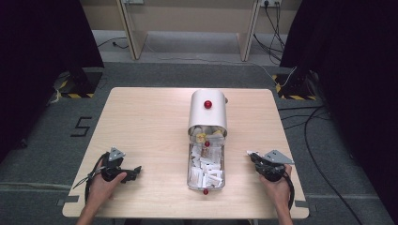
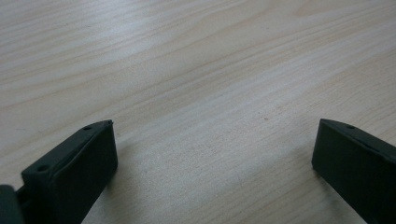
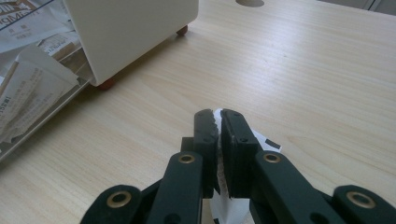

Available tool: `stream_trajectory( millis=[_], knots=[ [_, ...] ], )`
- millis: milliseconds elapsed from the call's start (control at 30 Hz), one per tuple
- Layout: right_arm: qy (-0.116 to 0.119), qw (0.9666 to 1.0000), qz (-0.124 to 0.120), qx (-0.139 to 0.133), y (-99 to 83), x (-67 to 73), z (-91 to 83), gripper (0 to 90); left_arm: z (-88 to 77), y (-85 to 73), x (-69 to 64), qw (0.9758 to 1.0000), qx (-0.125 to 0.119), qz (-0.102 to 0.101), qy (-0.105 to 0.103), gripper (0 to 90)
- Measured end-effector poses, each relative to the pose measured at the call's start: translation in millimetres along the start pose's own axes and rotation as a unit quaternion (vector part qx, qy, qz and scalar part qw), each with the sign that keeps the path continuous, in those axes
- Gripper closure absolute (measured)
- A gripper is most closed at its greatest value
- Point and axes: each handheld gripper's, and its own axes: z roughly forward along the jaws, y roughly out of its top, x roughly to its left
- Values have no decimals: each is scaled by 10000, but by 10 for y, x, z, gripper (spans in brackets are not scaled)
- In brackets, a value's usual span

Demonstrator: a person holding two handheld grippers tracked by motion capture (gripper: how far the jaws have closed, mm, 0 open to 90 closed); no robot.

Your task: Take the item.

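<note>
Here, right gripper (image 3: 217,122) clamps a white packet (image 3: 231,205) near the table's (image 1: 150,122) right edge — left gripper (image 2: 212,154) gapes wide.

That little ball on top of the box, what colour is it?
Red; the ball shows best in the high view.

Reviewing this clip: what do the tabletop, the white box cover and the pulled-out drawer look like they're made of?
The light rectangular tabletop looks like pale wood or wood-look laminate: grain lines, soft sheen. The rounded white box cover with a red knob seems painted metal or plastic, smooth and semi-gloss; I cannot tell which. The see-through drawer of white paper packets appears clear plastic. The right claw pinches a white paper packet.
</note>
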Motion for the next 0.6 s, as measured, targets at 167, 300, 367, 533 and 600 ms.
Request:
stream_trajectory(
  millis=[167, 300, 367, 533, 600],
  knots=[
    [-33, 10000, -24, 25, -2, 0, 4, 852, 0, 0, 0, 10000, 0, -1, 1, 0],
    [-154, 9998, -65, 75, -11, -27, -4, 852, 0, 0, 0, 10000, 0, -1, 1, 0],
    [-178, 9998, 4, 70, -21, -55, -14, 852, 0, 0, 0, 10000, 0, 0, 0, 0],
    [-231, 9997, 4, 73, -30, -83, -22, 852, 0, 0, 0, 10000, 0, -2, 1, 0],
    [-237, 9997, 21, 83, -37, -91, -19, 852, 0, 0, 0, 10000, 2, -1, 3, 0]
  ],
)
